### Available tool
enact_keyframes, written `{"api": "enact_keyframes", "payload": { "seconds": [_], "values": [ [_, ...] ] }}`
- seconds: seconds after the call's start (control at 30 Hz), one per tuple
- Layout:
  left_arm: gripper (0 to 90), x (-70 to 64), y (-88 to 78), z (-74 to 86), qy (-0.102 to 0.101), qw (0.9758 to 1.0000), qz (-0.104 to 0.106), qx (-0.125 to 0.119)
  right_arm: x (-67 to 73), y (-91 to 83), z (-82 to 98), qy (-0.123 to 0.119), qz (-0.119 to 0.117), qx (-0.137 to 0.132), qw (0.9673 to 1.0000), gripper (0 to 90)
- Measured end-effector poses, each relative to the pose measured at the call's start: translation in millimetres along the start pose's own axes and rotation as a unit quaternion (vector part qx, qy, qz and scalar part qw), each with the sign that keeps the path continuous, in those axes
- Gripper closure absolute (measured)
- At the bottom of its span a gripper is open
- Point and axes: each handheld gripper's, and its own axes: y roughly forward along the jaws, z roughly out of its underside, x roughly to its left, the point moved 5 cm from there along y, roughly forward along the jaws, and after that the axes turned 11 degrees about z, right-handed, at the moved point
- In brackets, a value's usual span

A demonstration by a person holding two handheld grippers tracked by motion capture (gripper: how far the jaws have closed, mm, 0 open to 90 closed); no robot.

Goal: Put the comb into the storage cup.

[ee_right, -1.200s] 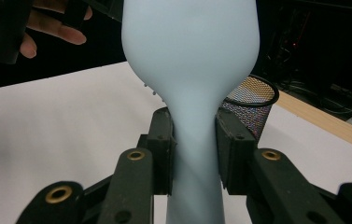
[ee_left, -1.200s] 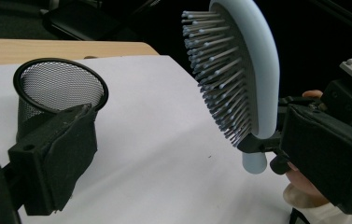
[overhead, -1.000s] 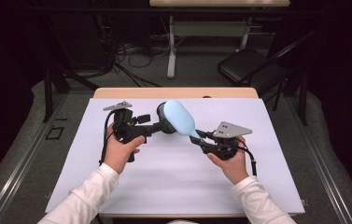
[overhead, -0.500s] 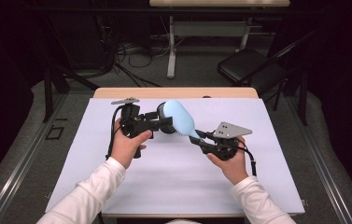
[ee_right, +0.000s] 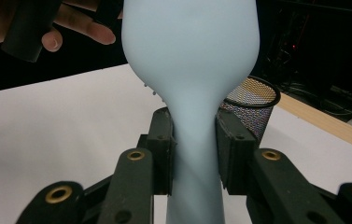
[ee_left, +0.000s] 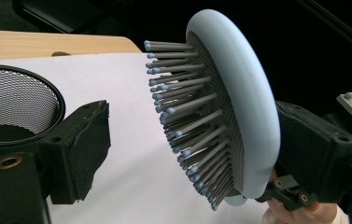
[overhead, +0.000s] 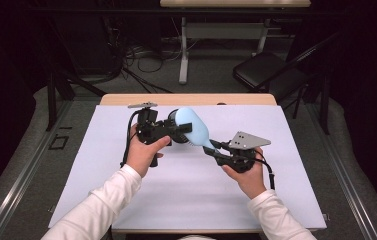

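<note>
Nearest me, at about five o'clock on the white sheet point(overhead: 186, 195), my right gripper point(overhead: 215, 146) is clamped on the narrow handle of the pale blue hairbrush point(overhead: 192, 127); in the right gripper view both pads press the handle from either side. The brush runs up and away from that grip toward eleven o'clock, held off the sheet, with its broad oval head out over the middle of the table.

Across from it, at about nine o'clock of the brush head, my left gripper point(overhead: 182, 134) sits with its tips at the head. Its jaws have just been closing, yet in the left gripper view they are released: the one jaw showing stands clear of the bristles point(ee_left: 187, 126), and the head lies to its right, untouched.

Farther off, near twelve o'clock, a black mesh cup point(ee_right: 250, 99) stands on the sheet just behind the brush head. Beyond that runs the wooden table edge point(overhead: 126, 99).
</note>
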Motion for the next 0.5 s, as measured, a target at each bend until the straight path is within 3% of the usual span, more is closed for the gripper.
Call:
{"api": "enact_keyframes", "payload": {
  "seconds": [0.27,0.5],
  "values": [
    [16.4,-1.2,1.1,-3.5,-0.017,0.9998,0.009,-0.010,1.3,0.2,0.1,-0.001,0.001,0.000,1.0000,69.8],
    [20.9,-3.2,3.8,-3.1,-0.020,0.9997,0.015,0.002,2.8,1.9,0.0,-0.002,-0.001,0.000,1.0000,69.7]
  ]
}}
